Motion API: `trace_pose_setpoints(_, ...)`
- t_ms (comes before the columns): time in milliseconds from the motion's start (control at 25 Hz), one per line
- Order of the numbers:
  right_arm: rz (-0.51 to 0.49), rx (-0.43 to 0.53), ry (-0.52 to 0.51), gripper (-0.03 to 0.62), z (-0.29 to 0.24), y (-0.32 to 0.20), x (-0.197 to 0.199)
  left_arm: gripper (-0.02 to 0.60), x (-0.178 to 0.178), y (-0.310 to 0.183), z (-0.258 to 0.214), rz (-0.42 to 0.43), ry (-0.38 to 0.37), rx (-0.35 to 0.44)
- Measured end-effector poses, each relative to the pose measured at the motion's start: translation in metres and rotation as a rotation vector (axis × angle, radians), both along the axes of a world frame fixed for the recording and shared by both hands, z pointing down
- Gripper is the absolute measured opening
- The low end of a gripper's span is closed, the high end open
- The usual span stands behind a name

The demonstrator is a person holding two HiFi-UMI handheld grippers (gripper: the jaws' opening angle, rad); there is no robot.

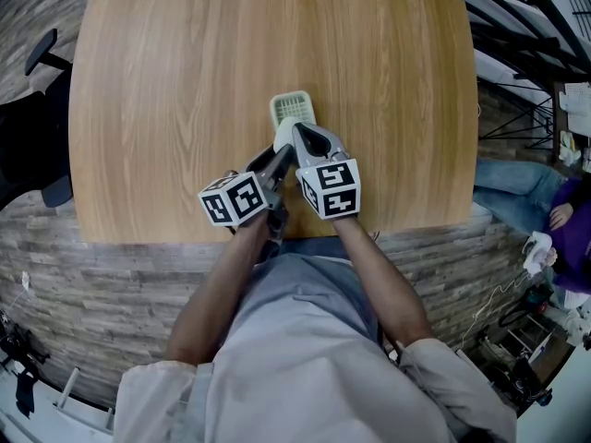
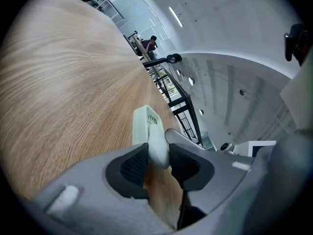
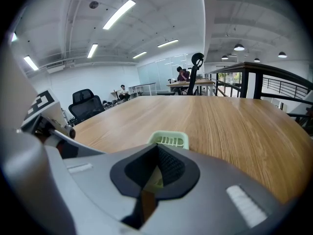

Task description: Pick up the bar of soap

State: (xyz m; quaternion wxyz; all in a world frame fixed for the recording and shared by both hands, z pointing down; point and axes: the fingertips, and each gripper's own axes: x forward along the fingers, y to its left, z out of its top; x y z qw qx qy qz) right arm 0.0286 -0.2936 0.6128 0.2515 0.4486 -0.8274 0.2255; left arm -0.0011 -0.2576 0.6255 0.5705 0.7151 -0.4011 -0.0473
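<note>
Your left gripper [image 2: 157, 154], jaws a bar's width apart, pinches the bar of soap [image 2: 157, 143] at the dish [image 2: 143, 124]. Your right gripper [image 3: 156, 152], nearly closed, grips the dish's near rim.

Wooden table [image 1: 185, 81], green dish [image 1: 294, 109], office chair [image 3: 88, 104]

In the head view, the left gripper [image 1: 286, 152] and right gripper [image 1: 295, 132] together hide the soap dish's [image 1: 294, 106] near end and the bar of soap [image 2: 157, 148].

I log: table [image 1: 166, 90] tan wood grain; dish [image 1: 293, 109] pale green; soap bar [image 2: 157, 148] off-white; left gripper [image 2: 157, 163] and right gripper [image 3: 154, 170] grey, pads [image 2: 134, 168] black cross-hatch, cubes [image 1: 233, 198] black-and-white squares.
</note>
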Motion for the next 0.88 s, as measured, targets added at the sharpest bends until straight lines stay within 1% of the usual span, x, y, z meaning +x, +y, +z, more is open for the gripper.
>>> trace_pose_setpoints(160,0.014,0.001,-0.004,0.002,0.000,-0.002,0.003,0.123,-0.001,-0.001,-0.004,0.010,-0.024,0.023)
trace_pose_setpoints(240,0.029,-0.001,0.001,0.002,0.000,-0.004,0.005,0.118,-0.001,-0.003,-0.007,0.030,-0.055,0.047)
trace_pose_setpoints(360,0.078,-0.014,0.014,0.002,0.002,-0.007,0.013,0.117,0.000,-0.005,-0.010,0.063,-0.102,0.083)
trace_pose_setpoints(440,0.117,-0.040,0.033,0.002,0.009,-0.007,0.020,0.115,-0.001,-0.006,-0.011,0.064,-0.107,0.090)
trace_pose_setpoints(520,0.146,-0.090,0.045,0.002,0.018,-0.003,0.026,0.114,-0.002,-0.008,-0.011,0.058,-0.106,0.096)
trace_pose_setpoints(640,0.144,-0.132,0.035,0.002,0.024,0.006,0.025,0.114,-0.004,-0.010,-0.010,0.063,-0.107,0.105)
trace_pose_setpoints(880,0.123,-0.134,0.034,0.002,0.025,0.006,0.023,0.112,-0.001,-0.018,-0.010,0.076,-0.127,0.126)
